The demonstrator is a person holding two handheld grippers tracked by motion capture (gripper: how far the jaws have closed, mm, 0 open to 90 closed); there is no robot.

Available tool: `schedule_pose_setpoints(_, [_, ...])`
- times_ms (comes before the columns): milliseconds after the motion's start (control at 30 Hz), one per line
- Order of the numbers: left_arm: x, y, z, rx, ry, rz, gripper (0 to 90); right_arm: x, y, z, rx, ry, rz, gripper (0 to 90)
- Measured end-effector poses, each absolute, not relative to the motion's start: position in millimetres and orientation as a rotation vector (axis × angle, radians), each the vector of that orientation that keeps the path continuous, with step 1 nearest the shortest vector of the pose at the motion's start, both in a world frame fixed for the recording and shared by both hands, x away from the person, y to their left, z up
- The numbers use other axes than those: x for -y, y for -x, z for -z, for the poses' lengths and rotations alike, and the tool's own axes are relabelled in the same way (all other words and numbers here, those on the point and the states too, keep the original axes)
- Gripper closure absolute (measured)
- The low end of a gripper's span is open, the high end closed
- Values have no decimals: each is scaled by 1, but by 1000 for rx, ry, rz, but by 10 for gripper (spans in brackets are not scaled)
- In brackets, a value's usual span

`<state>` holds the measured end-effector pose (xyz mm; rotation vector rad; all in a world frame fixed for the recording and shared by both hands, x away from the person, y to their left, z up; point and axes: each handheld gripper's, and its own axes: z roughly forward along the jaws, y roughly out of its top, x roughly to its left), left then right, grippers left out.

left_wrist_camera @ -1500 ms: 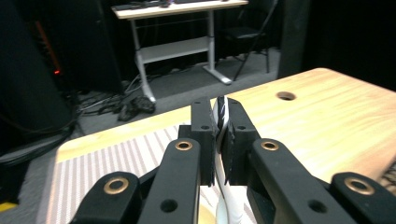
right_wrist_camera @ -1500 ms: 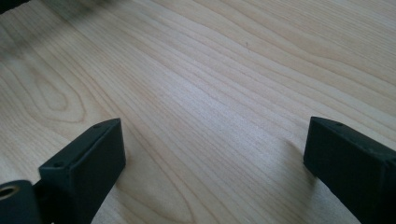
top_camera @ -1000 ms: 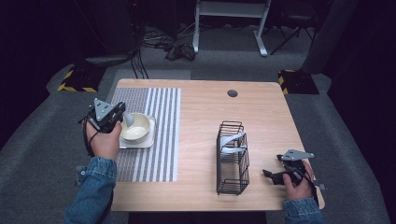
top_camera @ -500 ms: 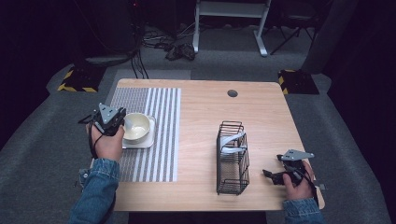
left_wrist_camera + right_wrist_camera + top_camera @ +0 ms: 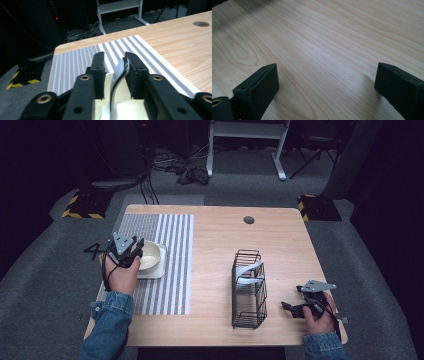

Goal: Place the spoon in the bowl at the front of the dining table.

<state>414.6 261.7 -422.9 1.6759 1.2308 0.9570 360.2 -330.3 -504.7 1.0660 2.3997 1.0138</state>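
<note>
A cream bowl [image 5: 151, 256] sits on a square white plate [image 5: 152, 273] on the striped mat [image 5: 170, 240] at the table's left. My left gripper [image 5: 136, 251] straddles the bowl's near-left rim. In the left gripper view the bowl's rim [image 5: 119, 72] stands between the jaws of my left gripper [image 5: 115, 62]. It leans on the right one, with a gap to the left one. These jaws have just been opening and are open. My right gripper [image 5: 291, 308] rests near the front right corner, and in the right gripper view my right gripper [image 5: 327, 82] is open wide over bare wood.
A black wire rack [image 5: 248, 290] stands right of centre with a white dish [image 5: 248, 272] held upright in it. A round cable hole [image 5: 249, 220] lies near the far edge. The wooden table [image 5: 215, 250] has free room between mat and rack.
My left hand has come down and slightly nearer with its gripper at the bowl's rim. The bowl stays on the plate. The right hand has kept still.
</note>
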Motion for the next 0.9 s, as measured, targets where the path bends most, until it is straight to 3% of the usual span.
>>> schedule_pose_setpoints(900, [-224, -420, 441, -1181, -1726, -850, 621, 330, -360, 505, -2399, -1066, -1014, 54])
